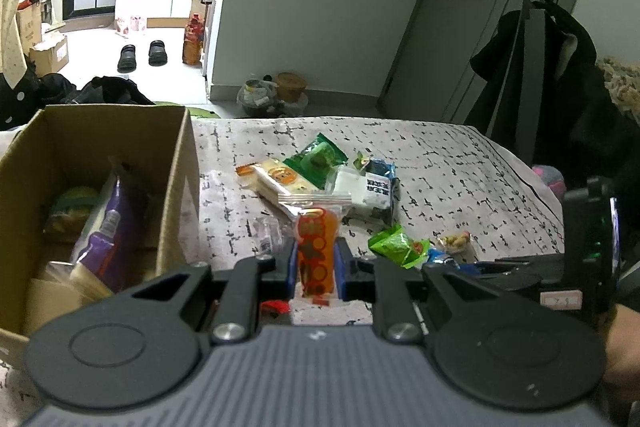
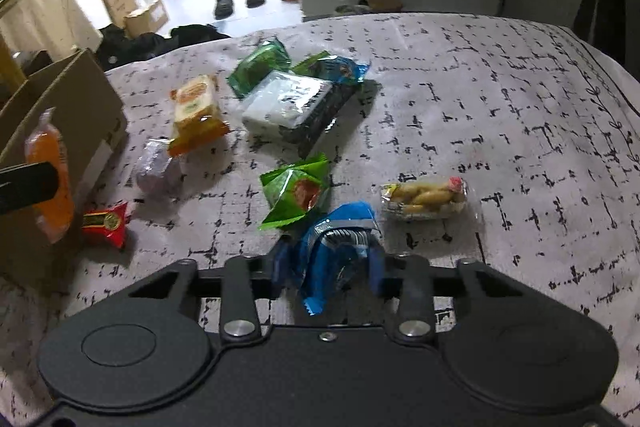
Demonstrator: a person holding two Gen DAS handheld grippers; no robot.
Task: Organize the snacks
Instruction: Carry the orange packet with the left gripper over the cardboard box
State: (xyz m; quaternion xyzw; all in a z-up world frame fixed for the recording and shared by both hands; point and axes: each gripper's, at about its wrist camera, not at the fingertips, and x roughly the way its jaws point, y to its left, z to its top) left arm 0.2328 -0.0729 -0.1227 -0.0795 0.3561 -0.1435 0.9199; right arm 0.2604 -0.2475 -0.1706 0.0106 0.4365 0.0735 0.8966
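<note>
A cardboard box (image 1: 100, 155) stands at the left edge of the bed (image 2: 500, 99), with several packets inside it. Loose snack packets (image 2: 288, 99) lie scattered on the bed to the box's right. A peanut packet (image 2: 424, 199) lies rightmost, just beside a crumpled wrapper (image 2: 296, 191).

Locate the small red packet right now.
In the right wrist view the red packet lies on the patterned cloth at lower left, beside the cardboard box, just below the orange snack held in the left gripper.
</note>
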